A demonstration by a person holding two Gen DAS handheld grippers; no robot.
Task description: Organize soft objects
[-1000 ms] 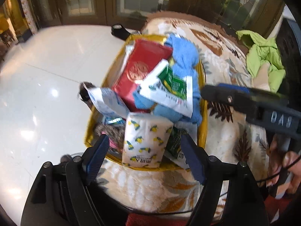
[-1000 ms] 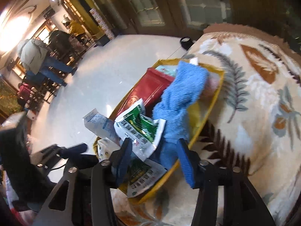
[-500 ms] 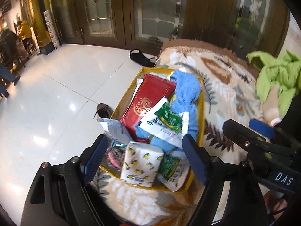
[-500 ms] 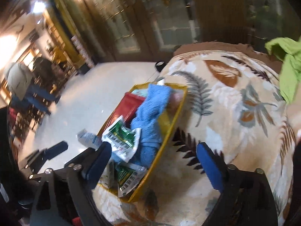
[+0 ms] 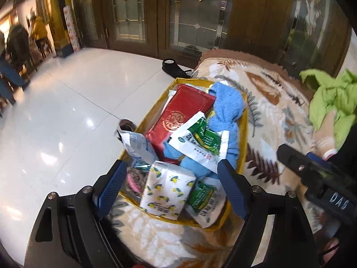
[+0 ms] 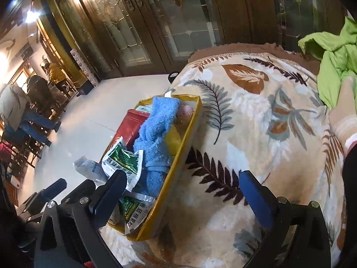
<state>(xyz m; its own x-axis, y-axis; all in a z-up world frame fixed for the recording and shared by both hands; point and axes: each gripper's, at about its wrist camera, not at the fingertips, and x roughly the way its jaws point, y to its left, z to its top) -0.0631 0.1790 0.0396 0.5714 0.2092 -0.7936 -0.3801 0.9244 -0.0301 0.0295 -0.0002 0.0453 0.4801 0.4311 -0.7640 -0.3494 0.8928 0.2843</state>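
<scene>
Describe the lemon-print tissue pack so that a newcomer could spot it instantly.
Find the yellow tray on the leaf-patterned blanket. At its near end, beside a green-and-white sachet, lies the tissue pack: white, soft, dotted with small lemons.

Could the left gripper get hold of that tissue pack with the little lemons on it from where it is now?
Probably yes. The left gripper is open, and the lemon-print tissue pack lies on top at the near end of the yellow tray, right between its fingers with nothing covering it.
</scene>
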